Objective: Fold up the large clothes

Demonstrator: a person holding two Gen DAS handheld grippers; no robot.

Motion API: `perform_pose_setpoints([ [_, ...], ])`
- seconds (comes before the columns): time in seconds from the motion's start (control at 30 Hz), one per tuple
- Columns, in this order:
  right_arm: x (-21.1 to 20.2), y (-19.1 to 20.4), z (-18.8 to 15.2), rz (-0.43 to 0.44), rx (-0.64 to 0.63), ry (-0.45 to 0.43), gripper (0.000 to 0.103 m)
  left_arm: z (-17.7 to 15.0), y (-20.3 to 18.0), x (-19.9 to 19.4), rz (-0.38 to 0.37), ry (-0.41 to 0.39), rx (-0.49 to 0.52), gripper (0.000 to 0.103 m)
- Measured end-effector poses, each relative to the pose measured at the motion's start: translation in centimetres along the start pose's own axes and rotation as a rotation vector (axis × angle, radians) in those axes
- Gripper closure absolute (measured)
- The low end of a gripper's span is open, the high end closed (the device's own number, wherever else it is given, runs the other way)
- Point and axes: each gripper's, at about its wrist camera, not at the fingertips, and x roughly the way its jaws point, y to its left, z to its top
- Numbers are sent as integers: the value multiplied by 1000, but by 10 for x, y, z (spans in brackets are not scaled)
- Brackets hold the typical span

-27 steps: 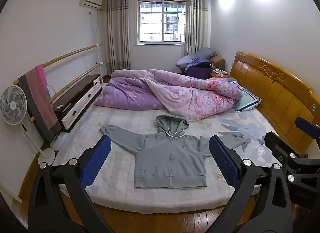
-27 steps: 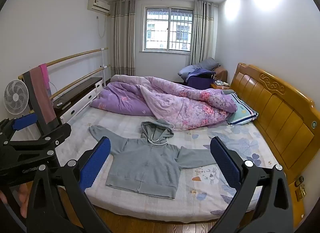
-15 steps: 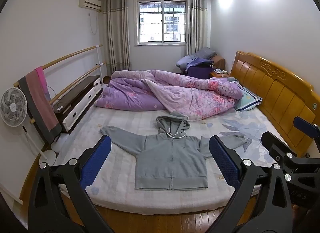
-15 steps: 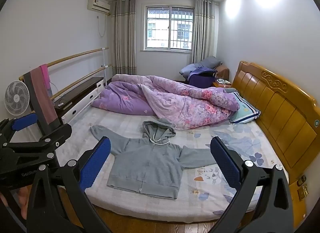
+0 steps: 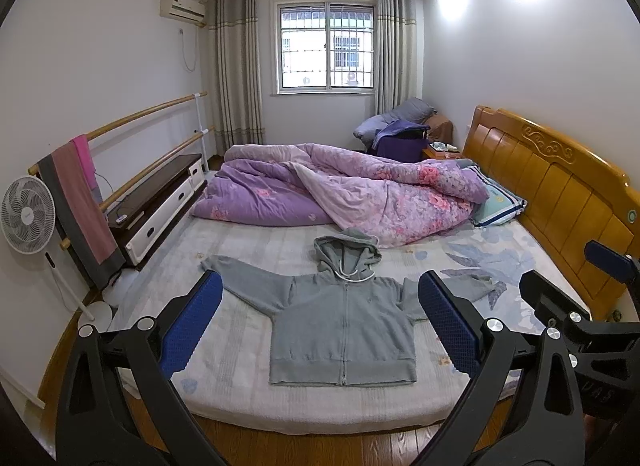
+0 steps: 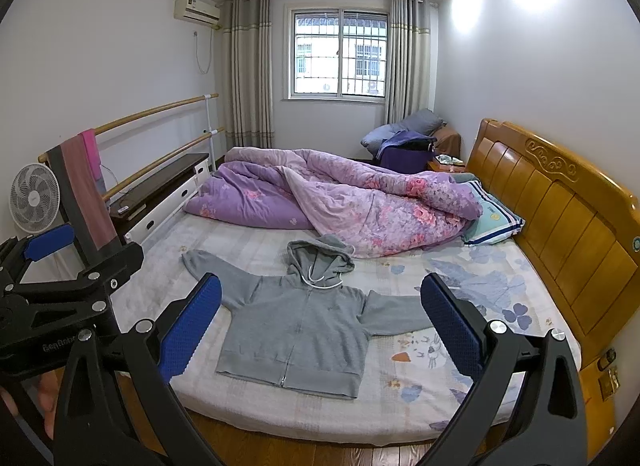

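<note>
A grey zip-front hooded sweatshirt (image 5: 340, 326) lies flat and face up on the near half of the wide bed with a pale patterned sheet (image 5: 248, 250), sleeves spread to both sides, hood toward a rumpled purple floral quilt (image 5: 360, 189). The left claw (image 5: 320, 322) hangs spread wide above the bed's near edge, clear of the fabric, gripping nothing. The right claw (image 6: 320, 322) is likewise spread wide and empty, just beside the left one. A carved wooden headboard (image 6: 560, 217) stands at the right.
</note>
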Motion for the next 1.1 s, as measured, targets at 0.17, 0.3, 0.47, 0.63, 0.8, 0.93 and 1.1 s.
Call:
perform_pose_setpoints([
  [0.17, 3, -2, 1, 2, 3, 5, 7, -2, -1, 3, -1, 1, 1, 5],
  [0.3, 3, -1, -1, 2, 6, 6, 7, -2, -1, 4, -2, 3, 1, 5],
  [0.47, 6, -3, -2, 13, 16, 16, 7, -4, -3, 5, 0, 6, 2, 5],
  [0.63, 8, -5, -3, 16, 19, 20, 7, -6, -3, 8, 0, 10, 2, 5],
  [0.8, 9, -6, -2, 21, 24, 26, 7, -7, -4, 9, 2, 14, 3, 5],
  [0.93, 11, -6, -1, 22, 23, 25, 7, -8, -4, 9, 3, 12, 2, 5],
  [1.1, 11, -7, -1, 27, 26, 30, 7, -7, -3, 8, 4, 13, 4, 5],
])
